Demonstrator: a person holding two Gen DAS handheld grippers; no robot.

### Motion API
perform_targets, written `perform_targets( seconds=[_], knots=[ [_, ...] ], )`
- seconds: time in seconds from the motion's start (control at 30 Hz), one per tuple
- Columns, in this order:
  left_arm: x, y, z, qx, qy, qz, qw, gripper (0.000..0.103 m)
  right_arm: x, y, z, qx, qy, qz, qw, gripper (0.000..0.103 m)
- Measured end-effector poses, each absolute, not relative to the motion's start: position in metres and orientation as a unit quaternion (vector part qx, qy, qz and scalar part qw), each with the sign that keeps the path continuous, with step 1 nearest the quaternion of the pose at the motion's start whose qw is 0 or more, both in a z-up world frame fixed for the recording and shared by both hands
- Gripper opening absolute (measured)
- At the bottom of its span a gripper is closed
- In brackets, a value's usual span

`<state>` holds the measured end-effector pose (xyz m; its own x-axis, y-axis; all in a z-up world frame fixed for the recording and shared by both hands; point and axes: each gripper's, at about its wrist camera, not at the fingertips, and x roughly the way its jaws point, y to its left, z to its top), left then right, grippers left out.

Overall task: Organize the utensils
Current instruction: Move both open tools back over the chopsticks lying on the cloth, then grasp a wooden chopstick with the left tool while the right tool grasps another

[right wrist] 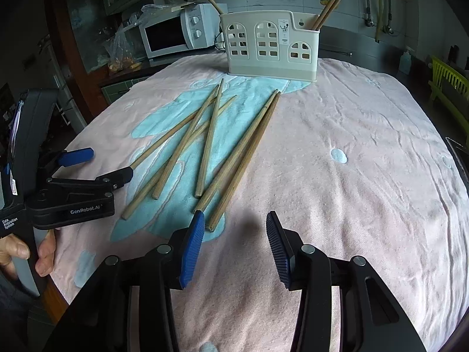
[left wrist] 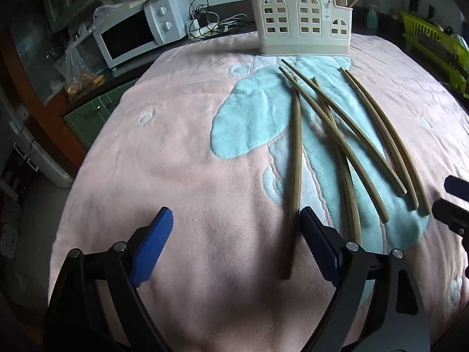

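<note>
Setting: pink-and-blue towel [left wrist: 181,146] spread over a table, cream utensil caddy [left wrist: 304,20] standing at its far edge, a white microwave [left wrist: 137,32] on the counter behind.

Chopsticks: six loose on the blue patch of towel in front of the caddy; four crossed in a loose heap, two lying side by side at the right [right wrist: 243,158]; more already standing in the caddy [right wrist: 329,6].

Left gripper [left wrist: 234,234]: spread wide, nothing pinched; nearest chopstick [left wrist: 296,158] lying between the fingers, close against the inner face of the right-hand pad [left wrist: 318,243], whether touching, hard to tell.

Right gripper [right wrist: 234,234]: partly spread, empty, tips just short of the near ends of the side-by-side pair.

Step in hand: judged to be the left-hand pick of the nearest chopstick.

Doing it well: centre the stick between the pads before closing; take it near its thick end, clear of the heap; lift straight up so the crossed sticks stay put.

Risk: thin round stick on soft pile, likely to roll or slip out of a off-centre pinch.

Right side: best held back until the left clears the pile.
</note>
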<state>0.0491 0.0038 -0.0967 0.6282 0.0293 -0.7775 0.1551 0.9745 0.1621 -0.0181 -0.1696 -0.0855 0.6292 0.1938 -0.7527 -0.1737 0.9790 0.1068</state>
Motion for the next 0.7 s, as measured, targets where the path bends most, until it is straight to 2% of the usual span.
perform_targets(
  seconds=[0.1,0.17,0.23,0.43,0.7],
  knots=[
    [0.048,0.003,-0.097,0.108,0.426,-0.039,0.898,0.083,-0.016,-0.165,-0.087,0.008,0.420,0.102,0.902,0.036],
    [0.046,0.003,-0.097,0.104,0.424,-0.047,0.898,0.075,-0.015,-0.161,-0.088,0.006,0.422,0.102,0.901,0.035],
    [0.044,0.002,-0.097,0.104,0.422,-0.052,0.899,0.074,-0.013,-0.159,-0.090,0.000,0.424,0.099,0.900,0.030],
    [0.042,0.002,-0.097,0.089,0.421,-0.079,0.899,0.058,-0.011,-0.164,-0.090,0.000,0.423,0.075,0.903,0.023],
    [0.044,-0.002,-0.098,0.068,0.421,-0.112,0.898,0.054,-0.001,-0.166,-0.091,0.007,0.425,0.072,0.902,0.022]
  ],
)
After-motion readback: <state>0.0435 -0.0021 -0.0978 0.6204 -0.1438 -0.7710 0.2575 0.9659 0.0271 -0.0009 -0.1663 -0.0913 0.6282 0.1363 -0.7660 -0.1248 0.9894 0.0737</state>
